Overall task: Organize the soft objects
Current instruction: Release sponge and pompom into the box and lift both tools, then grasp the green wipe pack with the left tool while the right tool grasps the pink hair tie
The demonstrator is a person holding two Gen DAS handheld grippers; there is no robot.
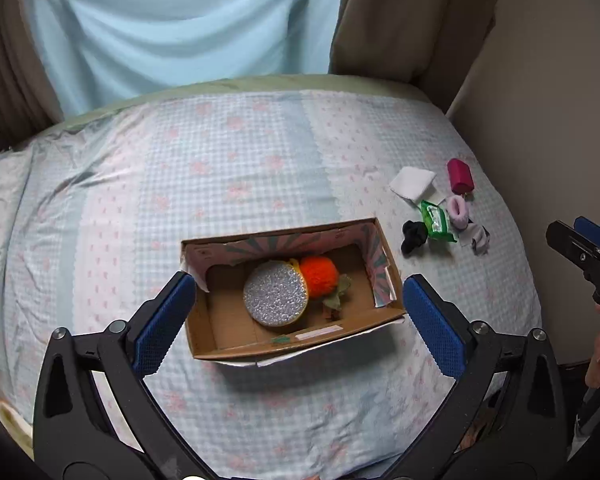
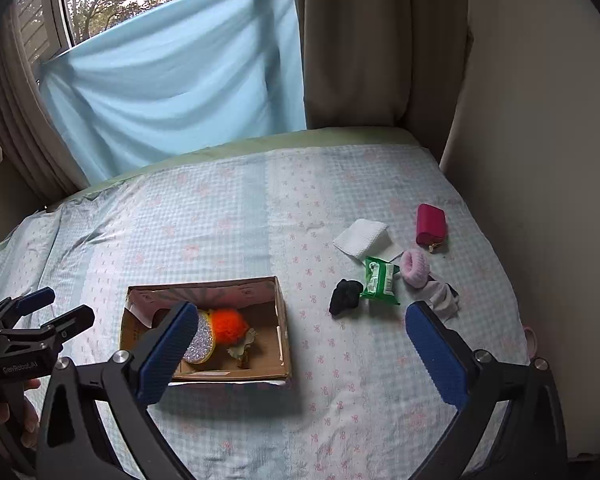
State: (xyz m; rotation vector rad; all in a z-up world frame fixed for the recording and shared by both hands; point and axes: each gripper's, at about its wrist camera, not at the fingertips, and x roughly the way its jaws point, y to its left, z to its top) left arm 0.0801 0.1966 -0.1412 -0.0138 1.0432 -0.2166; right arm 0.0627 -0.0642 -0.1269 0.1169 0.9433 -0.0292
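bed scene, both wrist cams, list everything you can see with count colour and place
cardboard box: 1, brown with patterned lining, middle of the bed, open
glittery disc: 1, silver with yellow rim, inside the box
pompom: 1, orange, inside the box beside the disc
white cloth: 1, white, folded, on the bed right of the box
pouch: 1, magenta, far right of the bed
wipes packet: 1, green, among the loose pile
scrunchie: 1, pink, right of the packet
black sock: 1, black, bunched, left of the packet
grey sock: 1, grey, near end of the pile
bedsheet: 1, pale blue and pink check
curtains: light blue and beige, behind the bed
left gripper: open, over the box
right gripper: open, above the bed
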